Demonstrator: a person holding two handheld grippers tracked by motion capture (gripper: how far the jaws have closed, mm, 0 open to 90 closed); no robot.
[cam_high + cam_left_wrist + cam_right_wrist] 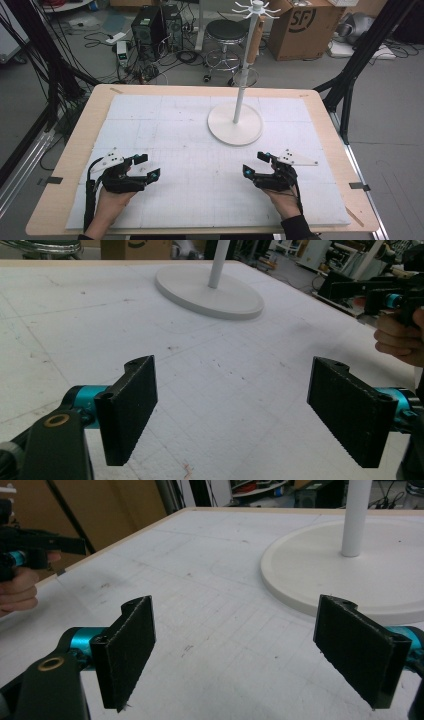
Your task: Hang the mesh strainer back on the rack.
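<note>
Hovering low over the white mat (165,130), the left gripper (142,167) and right gripper (256,164) both have jaws spread wide and nothing between them. Looks like a ready stance, no grasp begun. Ahead of them, between the pair and nearer the right one, stands one white stand (235,122) on its round base, hooks bare. Two grippers, one stand; any next move calls for something to pick up.

White stand (235,125) on matted table (165,120); stool (226,31), box (300,25) behind.
</note>
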